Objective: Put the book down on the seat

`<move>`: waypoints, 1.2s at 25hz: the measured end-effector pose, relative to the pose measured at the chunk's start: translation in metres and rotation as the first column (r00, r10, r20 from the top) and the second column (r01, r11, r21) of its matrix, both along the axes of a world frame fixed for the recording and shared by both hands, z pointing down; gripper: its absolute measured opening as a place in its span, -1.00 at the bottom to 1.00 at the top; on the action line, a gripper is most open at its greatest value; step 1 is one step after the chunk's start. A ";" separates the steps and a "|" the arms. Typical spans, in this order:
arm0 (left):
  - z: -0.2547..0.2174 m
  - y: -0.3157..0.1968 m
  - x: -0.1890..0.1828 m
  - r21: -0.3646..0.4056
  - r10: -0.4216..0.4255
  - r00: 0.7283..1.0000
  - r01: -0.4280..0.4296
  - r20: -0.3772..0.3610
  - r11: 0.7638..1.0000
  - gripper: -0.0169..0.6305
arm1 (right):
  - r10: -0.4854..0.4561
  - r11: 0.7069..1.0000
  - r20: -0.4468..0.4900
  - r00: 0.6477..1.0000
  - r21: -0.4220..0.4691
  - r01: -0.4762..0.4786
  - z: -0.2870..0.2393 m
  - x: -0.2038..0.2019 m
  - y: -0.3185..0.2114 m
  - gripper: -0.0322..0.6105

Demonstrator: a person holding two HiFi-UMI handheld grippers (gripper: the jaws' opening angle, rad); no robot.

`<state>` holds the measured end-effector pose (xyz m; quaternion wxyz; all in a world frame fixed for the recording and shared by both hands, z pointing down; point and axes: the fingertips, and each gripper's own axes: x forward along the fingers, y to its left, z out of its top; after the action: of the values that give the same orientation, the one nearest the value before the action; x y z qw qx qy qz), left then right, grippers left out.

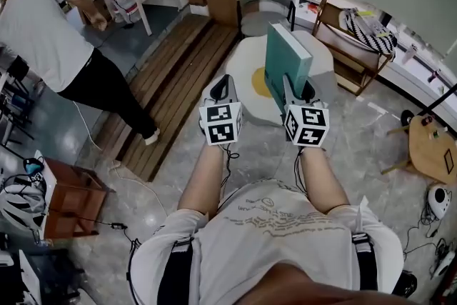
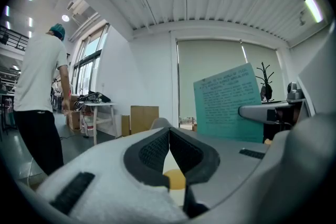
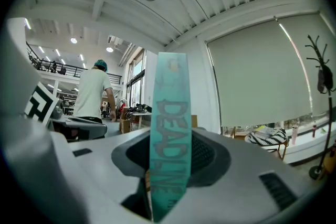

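Left gripper [image 2: 169,132] jaws together (empty), teal book [image 2: 228,105] beyond, yellow patch [image 2: 175,180], perhaps rug

The spine of the teal book [image 3: 169,139] carries one word in large dark capitals, set sideways and running down its length: "DEADLINE", as far as the smeared letters allow; the lowest ones are partly cut off. In the left gripper view the book's [image 2: 228,102] flat cover shows a block of many fine printed lines, too small to read. The person's pale shirt [image 1: 271,214] bears faint curved lettering on the chest, which can't be read either.
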<state>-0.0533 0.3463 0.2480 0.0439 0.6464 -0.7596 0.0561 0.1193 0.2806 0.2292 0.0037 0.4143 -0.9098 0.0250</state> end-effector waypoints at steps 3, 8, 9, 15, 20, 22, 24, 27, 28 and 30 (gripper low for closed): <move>0.005 0.001 -0.014 -0.001 0.005 1.000 -0.005 -0.013 1.000 -0.89 | 0.007 1.000 -0.011 1.000 0.004 -0.007 0.003 -0.012 0.003 -0.38; 0.009 -0.005 -0.025 0.000 0.011 1.000 -0.011 -0.028 1.000 -0.89 | 0.012 1.000 -0.033 0.999 0.000 -0.012 0.005 -0.025 -0.004 -0.38; 0.009 -0.007 -0.027 0.002 0.009 1.000 -0.009 -0.030 1.000 -0.89 | 0.012 1.000 -0.034 0.999 0.001 -0.012 0.005 -0.027 -0.008 -0.38; 0.021 -0.028 -0.042 -0.022 -0.005 0.999 0.004 -0.033 1.000 -0.89 | 0.005 1.000 -0.027 1.000 -0.006 -0.005 0.011 -0.040 -0.033 -0.38; 0.022 -0.065 -0.043 -0.026 0.001 1.000 -0.002 -0.019 1.000 -0.89 | -0.002 1.000 -0.006 1.000 -0.008 0.002 0.015 -0.046 -0.073 -0.38; 0.024 -0.084 -0.044 -0.031 0.005 1.000 -0.006 -0.019 1.000 -0.89 | -0.001 1.000 0.003 1.000 -0.009 0.001 0.016 -0.046 -0.092 -0.38; 0.024 -0.104 -0.044 -0.035 0.005 1.000 -0.006 -0.018 0.999 -0.89 | -0.002 1.000 0.009 1.000 -0.007 0.002 0.016 -0.047 -0.112 -0.38; 0.024 -0.135 -0.042 -0.043 0.010 1.000 -0.010 -0.010 0.999 -0.89 | 0.000 1.000 0.017 1.000 -0.016 0.001 0.017 -0.046 -0.145 -0.38; 0.024 -0.146 -0.041 -0.048 0.013 1.000 -0.013 -0.007 0.999 -0.89 | 0.001 1.000 0.018 1.000 -0.019 0.000 0.018 -0.046 -0.155 -0.38; 0.024 -0.168 -0.039 -0.058 0.018 1.000 -0.019 -0.004 0.998 -0.89 | 0.001 1.000 0.020 1.000 -0.024 -0.001 0.019 -0.045 -0.176 -0.38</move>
<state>-0.0921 0.1784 0.2723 0.0633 0.6520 -0.7516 0.0773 0.0745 0.1041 0.2479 -0.0003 0.4145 -0.9092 0.0400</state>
